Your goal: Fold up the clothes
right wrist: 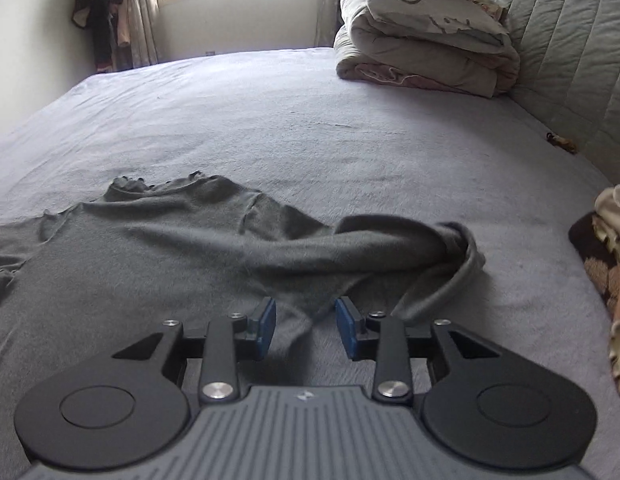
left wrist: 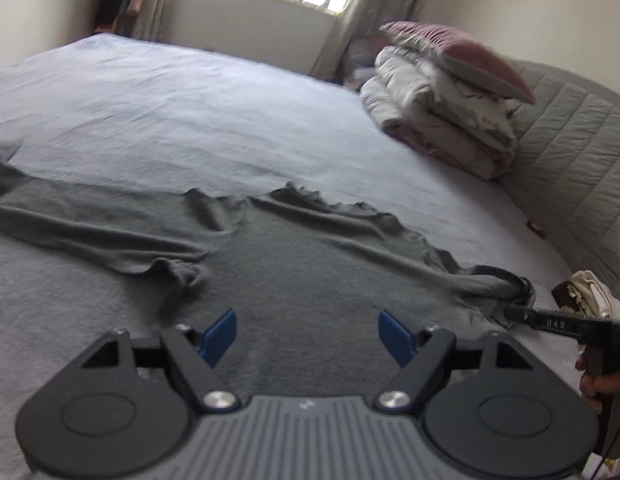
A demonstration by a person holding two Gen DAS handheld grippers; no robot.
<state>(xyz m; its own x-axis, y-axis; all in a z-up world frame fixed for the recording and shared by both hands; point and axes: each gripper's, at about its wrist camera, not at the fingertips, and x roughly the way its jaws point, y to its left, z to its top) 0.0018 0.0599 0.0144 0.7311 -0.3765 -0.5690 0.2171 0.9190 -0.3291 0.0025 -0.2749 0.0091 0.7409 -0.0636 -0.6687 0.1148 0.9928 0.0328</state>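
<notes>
Item: dark grey long-sleeved knit top [right wrist: 150, 248], spread on grey bedsheet [right wrist: 310, 120]. Left gripper [left wrist: 308, 336] spread, empty. Right gripper [right wrist: 306, 326] spread, straddling sleeve [right wrist: 389, 248]. Step: arranging; next, likely pinch sleeve, fold inward.

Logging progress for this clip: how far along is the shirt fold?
Early. Done: the grey long-sleeve shirt is spread flat on the bed. In hand: the right gripper is open around the edge of the right sleeve, which lies bunched; the left gripper hovers open above the body. Left: no fold visible yet, both sleeves out.
</notes>
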